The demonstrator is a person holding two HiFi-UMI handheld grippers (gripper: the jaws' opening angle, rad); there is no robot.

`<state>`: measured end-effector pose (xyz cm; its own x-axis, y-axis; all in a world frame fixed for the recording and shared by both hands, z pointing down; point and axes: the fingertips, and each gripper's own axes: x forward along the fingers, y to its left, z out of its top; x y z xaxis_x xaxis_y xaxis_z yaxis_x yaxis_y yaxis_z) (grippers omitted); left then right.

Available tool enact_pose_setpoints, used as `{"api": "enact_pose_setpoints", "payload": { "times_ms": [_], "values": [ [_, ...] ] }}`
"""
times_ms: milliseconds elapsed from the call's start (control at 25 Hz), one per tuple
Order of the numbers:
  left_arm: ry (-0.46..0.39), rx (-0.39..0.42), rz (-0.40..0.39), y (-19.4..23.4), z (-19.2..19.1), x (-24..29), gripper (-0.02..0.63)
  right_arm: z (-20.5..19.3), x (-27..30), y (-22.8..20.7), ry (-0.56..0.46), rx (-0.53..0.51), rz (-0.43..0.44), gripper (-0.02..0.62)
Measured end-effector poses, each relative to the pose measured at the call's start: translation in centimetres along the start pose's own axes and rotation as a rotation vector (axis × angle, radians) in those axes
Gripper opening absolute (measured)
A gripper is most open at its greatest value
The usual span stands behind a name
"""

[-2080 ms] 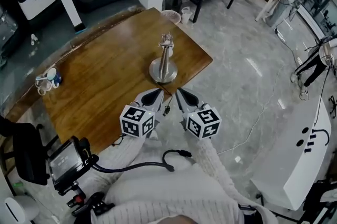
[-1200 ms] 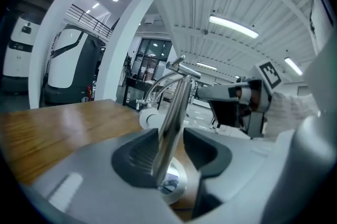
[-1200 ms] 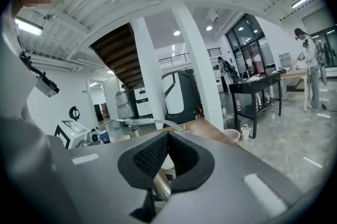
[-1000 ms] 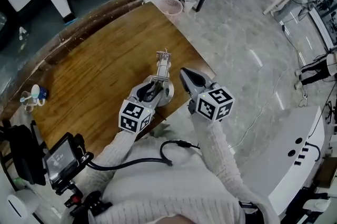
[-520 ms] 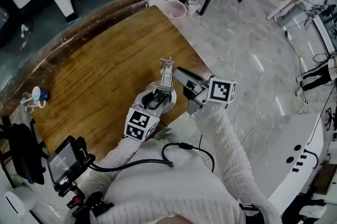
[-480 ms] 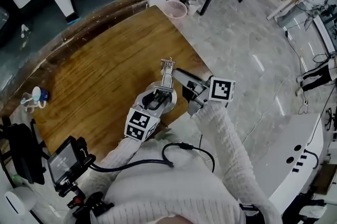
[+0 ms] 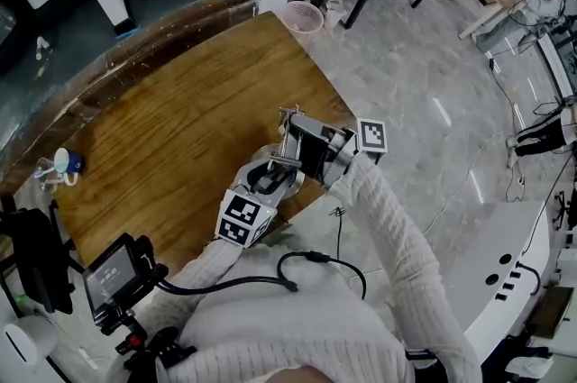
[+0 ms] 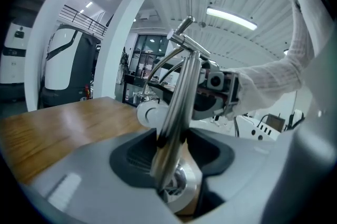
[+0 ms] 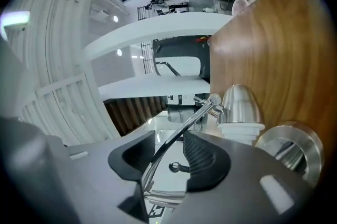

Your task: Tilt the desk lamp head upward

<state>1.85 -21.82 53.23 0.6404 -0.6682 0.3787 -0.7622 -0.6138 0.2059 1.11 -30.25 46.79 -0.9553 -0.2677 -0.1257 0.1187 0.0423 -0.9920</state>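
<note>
A silver desk lamp [image 7: 288, 115] stands near the right edge of the wooden table [image 7: 162, 129]. My left gripper [image 7: 273, 171] straddles its upright pole [image 8: 176, 112] just above the round base [image 8: 180, 186]. Its jaws have just been opening, with a gap beside the pole. My right gripper [image 7: 305, 141], rolled onto its side, reaches in from the right. The lamp's thin curved arm [image 9: 174, 144] runs between its jaws, which have also just been opening and do not press on it. The cone-shaped head [image 9: 239, 107] hangs just beyond them, over the base [image 9: 295, 149].
The table's edge runs close by the lamp, with grey floor beyond. A pink wastebasket [image 7: 304, 14] stands past the far corner. Small blue and white items [image 7: 56, 165] lie at the table's left edge. A black cable [image 7: 306, 259] loops over the person's white sleeves.
The right gripper has rolled onto its side and moved left onto the lamp's thin arm, its jaws parting from shut. The left gripper has stayed at the pole.
</note>
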Motion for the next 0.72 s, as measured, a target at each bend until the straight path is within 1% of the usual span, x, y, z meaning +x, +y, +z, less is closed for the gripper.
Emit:
{"api": "enact_pose_setpoints", "payload": {
  "times_ms": [120, 200, 280, 400, 480, 640, 720],
  "values": [
    [-0.001, 0.004, 0.006, -0.1, -0.1, 0.0, 0.181, 0.0, 0.1, -0.2, 0.043, 0.041, 0.04, 0.158],
    [-0.004, 0.008, 0.004, -0.1, -0.1, 0.2, 0.181, 0.1, 0.3, -0.2, 0.068, 0.04, 0.04, 0.155],
    [0.001, 0.006, -0.005, -0.2, -0.2, 0.3, 0.181, 0.0, 0.5, -0.1, 0.088, 0.009, 0.02, 0.152],
    [0.008, 0.0, -0.011, -0.3, -0.3, 0.3, 0.181, -0.3, 0.5, 0.1, 0.136, -0.109, -0.043, 0.156],
    [0.011, -0.004, -0.008, -0.3, -0.3, 0.4, 0.181, -0.2, 0.6, 0.4, 0.172, -0.193, -0.069, 0.164],
    [0.011, -0.018, 0.005, -0.2, -0.4, 0.6, 0.181, -0.1, 0.8, 1.2, 0.203, -0.299, -0.08, 0.166],
    [0.01, -0.027, 0.016, -0.1, -0.4, 0.7, 0.181, 0.1, 1.1, 2.1, 0.21, -0.38, -0.077, 0.166]
  ]
}}
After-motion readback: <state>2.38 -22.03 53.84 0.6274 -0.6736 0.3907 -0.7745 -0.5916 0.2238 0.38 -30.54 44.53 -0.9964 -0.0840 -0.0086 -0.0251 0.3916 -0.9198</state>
